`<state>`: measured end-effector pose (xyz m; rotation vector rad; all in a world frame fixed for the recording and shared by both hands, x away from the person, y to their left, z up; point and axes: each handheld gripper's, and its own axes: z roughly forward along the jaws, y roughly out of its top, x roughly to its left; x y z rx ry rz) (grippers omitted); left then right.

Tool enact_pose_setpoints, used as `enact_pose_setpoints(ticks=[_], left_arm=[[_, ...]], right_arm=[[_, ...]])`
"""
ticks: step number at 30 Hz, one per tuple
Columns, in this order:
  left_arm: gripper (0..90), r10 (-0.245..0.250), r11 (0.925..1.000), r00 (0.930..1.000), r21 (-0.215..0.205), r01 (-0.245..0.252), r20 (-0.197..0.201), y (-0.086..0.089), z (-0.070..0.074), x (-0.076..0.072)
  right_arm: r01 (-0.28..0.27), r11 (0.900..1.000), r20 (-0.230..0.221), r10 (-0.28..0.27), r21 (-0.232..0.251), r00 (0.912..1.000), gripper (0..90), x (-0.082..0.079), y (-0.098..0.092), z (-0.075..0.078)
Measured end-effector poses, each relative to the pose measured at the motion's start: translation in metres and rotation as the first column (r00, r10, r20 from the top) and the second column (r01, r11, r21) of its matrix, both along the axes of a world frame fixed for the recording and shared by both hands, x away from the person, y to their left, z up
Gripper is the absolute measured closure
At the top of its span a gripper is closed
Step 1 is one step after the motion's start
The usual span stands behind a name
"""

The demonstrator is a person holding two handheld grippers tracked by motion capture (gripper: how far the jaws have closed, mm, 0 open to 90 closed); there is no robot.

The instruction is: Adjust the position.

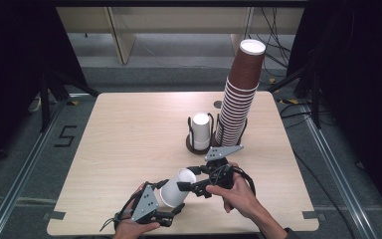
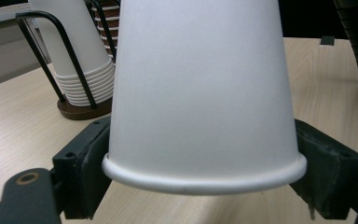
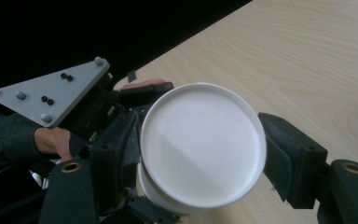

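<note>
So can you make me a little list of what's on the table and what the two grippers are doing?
Held thing: white paper cup, lying sideways above the table
Left gripper: at the cup's rim end, jaws either side
Right gripper: shut on the cup's base end
Black wire holder: a stack of white cups standing in it
Tall brown paper cup stack: leaning, beside the holder
Light wooden table: holds it all

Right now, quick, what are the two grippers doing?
Left gripper: fingers around the white cup near its rim; grip cannot be told.
Right gripper: closed on the cup's base end.
</note>
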<state>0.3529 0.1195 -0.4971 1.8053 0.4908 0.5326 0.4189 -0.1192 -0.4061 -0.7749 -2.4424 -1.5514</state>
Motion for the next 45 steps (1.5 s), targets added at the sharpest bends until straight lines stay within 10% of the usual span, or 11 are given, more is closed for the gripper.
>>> enact_pose_setpoints(ticks=[11, 17, 23, 32, 38, 39, 44, 45], left_arm=[[21.9, -0.006, 0.9994, 0.9998, 0.034, 0.006, -0.017, 0.005, 0.002, 0.003], [23.2, -0.014, 0.994, 0.9984, 0.108, 0.019, -0.056, 0.009, 0.004, 0.005], [23.3, -0.038, 0.973, 0.9971, 0.225, 0.052, -0.066, 0.008, 0.005, 0.004], [23.5, -0.099, 0.9405, 0.9913, 0.317, 0.121, -0.087, 0.003, 0.011, -0.003], [23.5, -0.111, 0.9331, 0.9891, 0.332, 0.137, -0.096, 0.001, 0.01, -0.003], [23.5, -0.124, 0.9222, 0.9879, 0.357, 0.149, -0.093, 0.002, 0.011, -0.003], [23.6, -0.136, 0.9185, 0.9855, 0.36, 0.164, -0.101, -0.001, 0.01, -0.005], [23.6, -0.146, 0.907, 0.9838, 0.383, 0.175, -0.104, 0.0, 0.011, -0.004]], right_arm=[[0.005, 1.0, -0.024, -0.005, -0.003, 0.9997, 31.2, 0.004, -0.002, -0.006], [-0.013, 0.997, 0.061, 0.018, -0.071, 0.998, 20.8, 0.003, -0.002, 0.001], [-0.07, 0.981, 0.166, 0.101, -0.181, 0.981, 17.8, 0.001, -0.004, 0.008], [-0.17, 0.922, 0.234, 0.262, -0.348, 0.9363, 18.9, -0.005, 0.0, 0.007], [-0.207, 0.889, 0.254, 0.329, -0.409, 0.9096, 20.4, -0.011, 0.006, 0.005], [-0.208, 0.882, 0.254, 0.336, -0.422, 0.9068, 20.6, -0.012, 0.006, 0.005], [-0.239, 0.852, 0.258, 0.389, -0.465, 0.8844, 21.8, -0.014, 0.007, 0.003], [-0.247, 0.844, 0.257, 0.402, -0.476, 0.8787, 22.2, -0.015, 0.008, 0.002]])
